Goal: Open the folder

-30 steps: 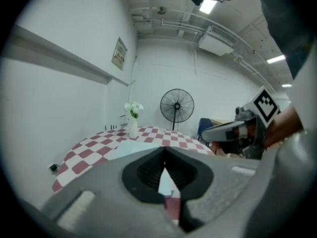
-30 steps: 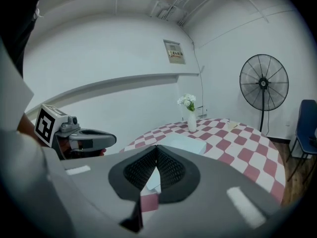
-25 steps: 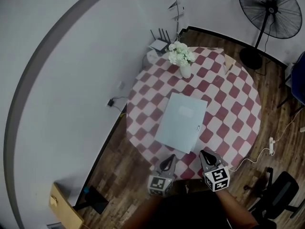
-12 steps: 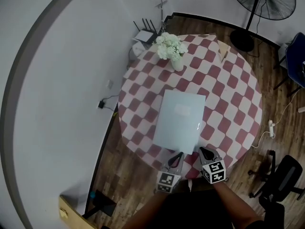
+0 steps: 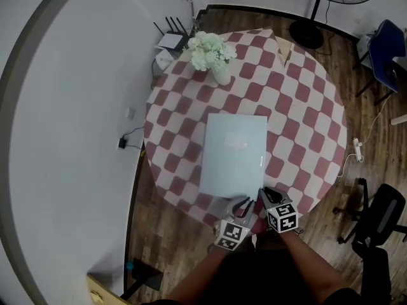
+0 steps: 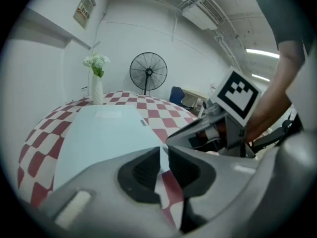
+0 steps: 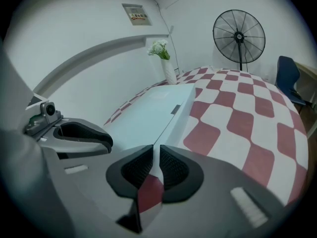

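On the round table [image 5: 318, 107], a little nearer to the person than its middle, lies the folder [image 5: 233, 154]. It is pale blue-grey, closed and flat, with its short sides toward the person and toward the far side. A small dark mark [image 5: 261, 161] sits on its right long edge, and a lighter patch shows on the cover.

Both grippers are at the near right corner of the folder. The left gripper [image 6: 164, 155] points at the near short edge, just beside that corner. Its jaws have just been opening and now stand a little apart. Nothing is between them; through the gap only the cloth and the folder's corner show. The right gripper [image 7: 156, 152] is just to the right of the corner and looks along the folder's right long edge. Its jaws are close together with a thin slit between them, and nothing is in the slit. Whether either gripper touches the folder I cannot tell.

A cloth [image 5: 299, 126] of red and white squares covers the table. Near the far left rim stands a white vase [image 5: 222, 75] with white flowers [image 5: 208, 49], well apart from the folder.

Around the table is a wooden floor [image 5: 159, 234]. Beyond the far side stand a black fan [image 5: 307, 33] and a white router [image 5: 170, 41]. A blue chair [image 5: 388, 43] is at the right.
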{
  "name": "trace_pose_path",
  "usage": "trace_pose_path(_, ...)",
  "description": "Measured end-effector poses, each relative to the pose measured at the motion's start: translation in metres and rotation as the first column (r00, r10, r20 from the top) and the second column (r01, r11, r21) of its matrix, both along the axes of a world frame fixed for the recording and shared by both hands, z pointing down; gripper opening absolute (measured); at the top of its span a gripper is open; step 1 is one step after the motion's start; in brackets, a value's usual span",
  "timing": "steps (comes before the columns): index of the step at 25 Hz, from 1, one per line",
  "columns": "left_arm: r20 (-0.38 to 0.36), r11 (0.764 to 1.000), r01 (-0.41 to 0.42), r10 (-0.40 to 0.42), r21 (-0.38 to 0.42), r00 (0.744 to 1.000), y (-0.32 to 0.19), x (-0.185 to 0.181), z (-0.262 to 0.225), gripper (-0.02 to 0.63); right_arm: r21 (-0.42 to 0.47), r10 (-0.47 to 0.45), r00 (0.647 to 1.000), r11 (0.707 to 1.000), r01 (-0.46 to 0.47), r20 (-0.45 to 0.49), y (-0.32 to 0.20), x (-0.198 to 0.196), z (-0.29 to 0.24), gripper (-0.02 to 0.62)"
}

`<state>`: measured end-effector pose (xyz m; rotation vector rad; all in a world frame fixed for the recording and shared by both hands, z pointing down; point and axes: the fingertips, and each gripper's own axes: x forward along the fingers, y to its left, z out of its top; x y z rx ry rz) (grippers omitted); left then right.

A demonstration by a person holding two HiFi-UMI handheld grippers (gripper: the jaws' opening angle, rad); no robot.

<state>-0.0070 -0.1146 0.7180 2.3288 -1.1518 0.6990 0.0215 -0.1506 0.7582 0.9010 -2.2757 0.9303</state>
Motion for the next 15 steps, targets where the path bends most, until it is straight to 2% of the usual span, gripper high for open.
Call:
trace_pose_path(5, 0.035, 0.995, -0.099, 0.100, -0.026, 0.994, -0.002, 0.004, 0.019, 0.073, -0.118, 0.120, 0.992, 0.986, -0.115, 0.034, -0.003, 0.000, 0.016, 0.063)
trace_pose_path(9, 0.066, 0.980, -0.197, 0.199, -0.037, 0.978, 0.001, 0.015, 0.024, 0.076, -0.147, 0.170, 0.984, 0.976, -0.161, 0.055, -0.004, 0.003, 0.016, 0.083)
trace_pose_path(12, 0.099, 0.967, -0.253, 0.256, -0.044, 0.962, 0.002, 0.022, 0.026, 0.095, -0.154, 0.171, 0.984, 0.975, -0.161, 0.052, -0.005, 0.003, 0.015, 0.066)
trace_pose_path(15, 0.140, 0.958, -0.283, 0.286, -0.043, 0.948, 0.002, 0.024, 0.029, 0.102, -0.167, 0.150, 0.989, 0.975, -0.146, 0.010, -0.005, 0.003, 0.018, 0.080)
